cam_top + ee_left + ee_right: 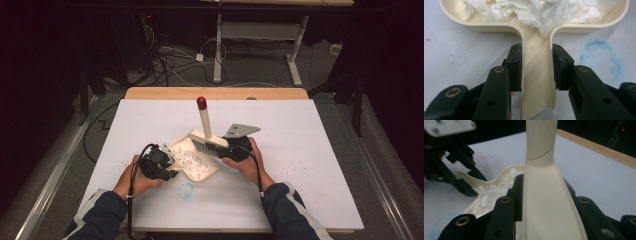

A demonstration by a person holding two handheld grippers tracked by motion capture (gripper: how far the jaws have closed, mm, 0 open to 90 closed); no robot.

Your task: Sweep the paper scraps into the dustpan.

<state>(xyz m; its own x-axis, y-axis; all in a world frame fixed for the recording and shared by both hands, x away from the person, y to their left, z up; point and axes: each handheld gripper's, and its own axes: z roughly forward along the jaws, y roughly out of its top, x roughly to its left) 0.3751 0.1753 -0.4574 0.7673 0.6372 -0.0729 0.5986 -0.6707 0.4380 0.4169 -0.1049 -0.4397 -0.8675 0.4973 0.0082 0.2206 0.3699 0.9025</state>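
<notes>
The dustpan point(196, 159) is cream, heaped with white paper scraps point(192, 162). The brush point(207, 137) is cream too, with dark bristles and a red cap on its handle tip. Both grippers, left gripper point(167, 167) and right gripper point(227, 150), are black with brass-coloured rivets. The counter point(300, 150) is white, speckled faintly red, with a blue smudged ring point(600, 58) and a light wooden edge.

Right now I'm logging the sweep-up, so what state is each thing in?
Dustpan: flat on the table, full of white paper scraps.
Brush: upright, bristles at the dustpan's rim.
Left gripper: shut on the dustpan's handle.
Right gripper: shut on the brush.
</notes>
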